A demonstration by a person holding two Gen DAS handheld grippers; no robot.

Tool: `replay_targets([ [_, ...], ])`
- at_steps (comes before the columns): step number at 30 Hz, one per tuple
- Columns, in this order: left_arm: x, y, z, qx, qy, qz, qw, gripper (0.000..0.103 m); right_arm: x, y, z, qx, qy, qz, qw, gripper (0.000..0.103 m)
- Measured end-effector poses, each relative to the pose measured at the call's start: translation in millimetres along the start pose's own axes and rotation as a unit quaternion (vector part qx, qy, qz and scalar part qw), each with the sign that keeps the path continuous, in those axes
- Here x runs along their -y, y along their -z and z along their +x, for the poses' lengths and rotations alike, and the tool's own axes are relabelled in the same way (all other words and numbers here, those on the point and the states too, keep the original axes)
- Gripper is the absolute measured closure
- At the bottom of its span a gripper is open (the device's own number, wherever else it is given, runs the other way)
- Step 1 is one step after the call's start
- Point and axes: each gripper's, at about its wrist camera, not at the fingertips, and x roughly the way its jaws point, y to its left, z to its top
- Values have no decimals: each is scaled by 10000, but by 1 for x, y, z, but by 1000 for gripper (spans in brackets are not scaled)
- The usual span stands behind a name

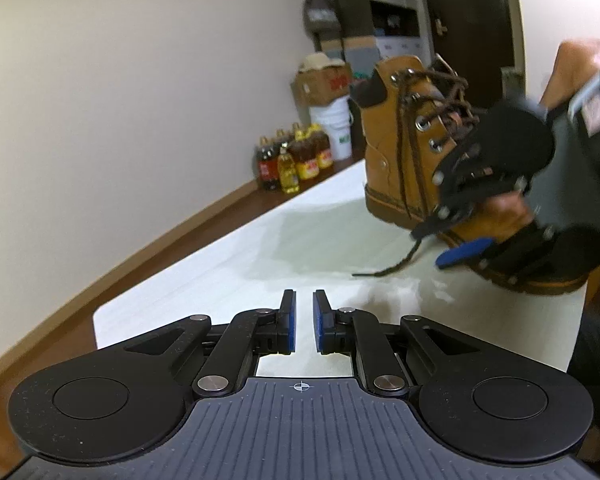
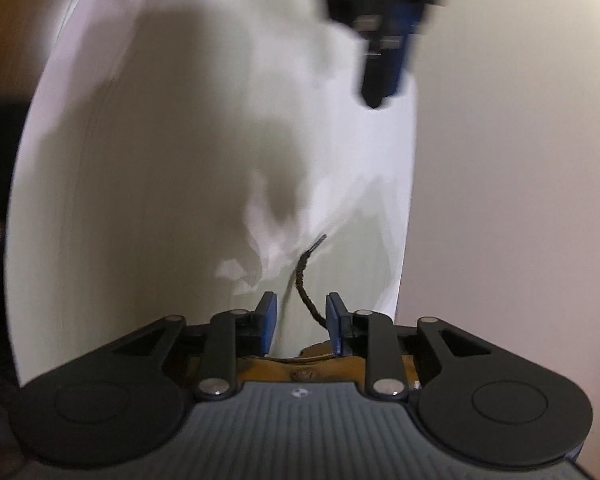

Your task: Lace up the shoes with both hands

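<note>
A tan leather boot (image 1: 396, 148) with a dark brown lace (image 1: 384, 268) stands on the white table (image 1: 220, 264) at the right of the left wrist view. My right gripper (image 1: 440, 246) is in front of its toe, jaws apart. In the right wrist view the right gripper (image 2: 298, 320) is open; the loose lace end (image 2: 306, 280) runs between the blue pads, close to the right one, not pinched. A strip of the boot (image 2: 300, 368) shows under the jaws. My left gripper (image 1: 304, 320) is open over bare table with nothing in it, and appears blurred at the top (image 2: 384, 92).
Several oil bottles (image 1: 292, 160), a white bucket (image 1: 334, 124) and a cardboard box (image 1: 324, 80) stand on the wooden floor by the wall beyond the table's far edge. A person's arm (image 1: 572, 68) holds the right gripper. A dark door (image 1: 472, 20) is behind.
</note>
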Motion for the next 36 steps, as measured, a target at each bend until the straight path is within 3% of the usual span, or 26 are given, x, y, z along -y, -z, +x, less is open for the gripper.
replay_targets([
  [2,-3,8,-9,-2,-1,-28,10000,91,-5,-7,11,-175,134,-274,9994,75],
  [3,-6,7,-6,-19,-16,-36,10000,92,-8,-10,19,-320,230,-413,9984,80],
  [4,-3,6,-3,-31,-22,-41,10000,92,-8,-10,21,-350,250,-398,9983,102],
  [5,1,7,-3,-33,-14,-41,10000,92,-7,-9,22,-346,259,-308,9986,100],
  [8,12,7,-9,39,16,-47,10000,92,10,6,0,143,176,858,9960,100],
  [9,17,6,-12,120,40,-52,9999,92,18,18,-16,491,258,1564,9861,100],
  [10,40,13,-15,182,60,-48,9998,92,28,37,-37,972,320,2508,9626,100],
  [12,72,17,-23,293,141,12,9995,92,37,84,-69,1779,331,4294,8848,100],
  [13,82,20,-31,345,181,72,9992,92,38,106,-81,2073,361,4978,8414,100],
  [14,90,25,-43,395,227,147,9989,92,34,123,-88,2269,404,5436,8071,100],
  [16,112,38,-68,487,292,291,9980,92,14,179,-104,2894,424,6831,6692,100],
  [17,123,38,-74,562,344,380,9971,92,5,192,-105,2951,362,7149,6329,100],
  [18,134,34,-75,641,407,459,9961,92,-5,210,-102,3016,199,7595,5760,100],
  [20,157,29,-81,813,559,633,9931,92,-20,234,-91,3123,-163,8134,4906,100],
  [22,185,22,-81,1026,753,1087,9859,90,-38,255,-73,3255,-608,8571,3946,99],
  [23,199,18,-74,1064,764,1391,9816,90,-43,261,-66,3300,-746,8666,3669,98],
  [25,224,11,-64,1105,748,2058,9695,90,-56,271,-51,3396,-1042,8885,2905,96],
  [28,259,5,-41,1070,554,2967,9473,90,-69,282,-35,3524,-1450,9032,1974,96],
  [31,285,2,-10,962,321,3699,9235,90,-74,289,-27,3579,-1755,9045,1514,96],
  [35,309,-4,31,853,228,4107,9075,90,-71,289,-23,3752,-1916,8953,1446,96],
  [36,314,-6,39,844,209,4172,9046,90,-71,291,-21,3806,-1991,8926,1370,96],
])
